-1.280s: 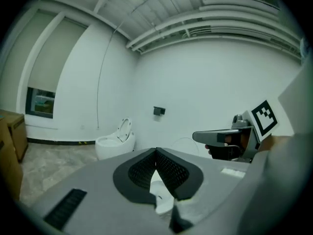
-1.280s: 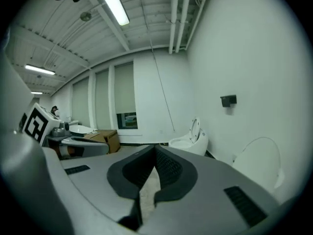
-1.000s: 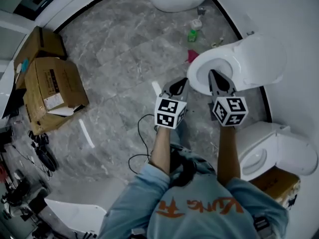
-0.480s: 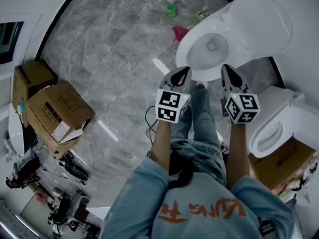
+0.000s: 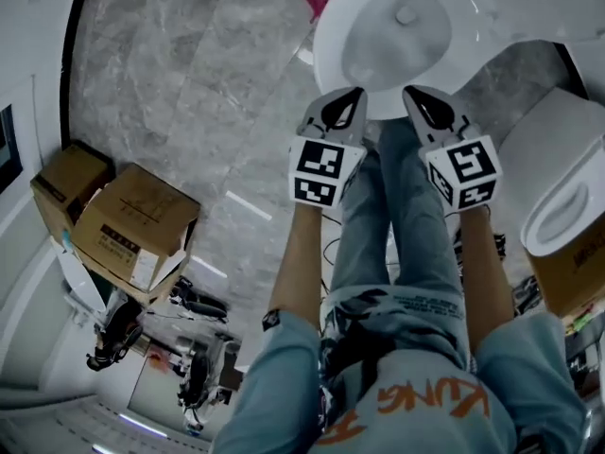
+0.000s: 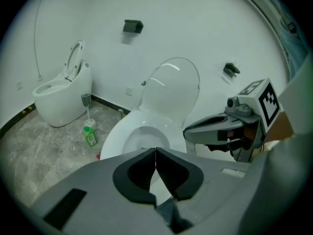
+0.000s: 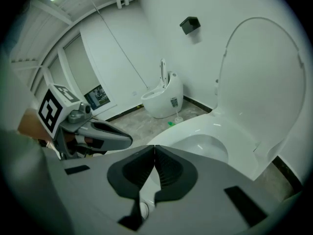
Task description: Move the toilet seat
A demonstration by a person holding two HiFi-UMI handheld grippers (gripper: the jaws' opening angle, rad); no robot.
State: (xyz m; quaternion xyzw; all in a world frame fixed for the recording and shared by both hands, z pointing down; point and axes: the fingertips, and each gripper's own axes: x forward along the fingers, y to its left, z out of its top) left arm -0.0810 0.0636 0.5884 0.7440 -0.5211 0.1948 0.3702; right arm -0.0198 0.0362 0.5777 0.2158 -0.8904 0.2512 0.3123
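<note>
Closer now, left tongs [image 5: 354, 97] and right tongs [image 5: 413, 96] hover at the toilet [image 5: 329, 62] rim (both closed, empty)

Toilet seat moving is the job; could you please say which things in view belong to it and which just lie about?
Job: toilet, its upright lid, left gripper, right gripper, both shut.
Lying about: cardboard boxes, green bottle, far toilet.

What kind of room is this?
Probably a toilet showroom or storeroom, not a home bathroom: an open toilet, a second toilet beside it, a third toilet by the wall, and cardboard boxes.
</note>
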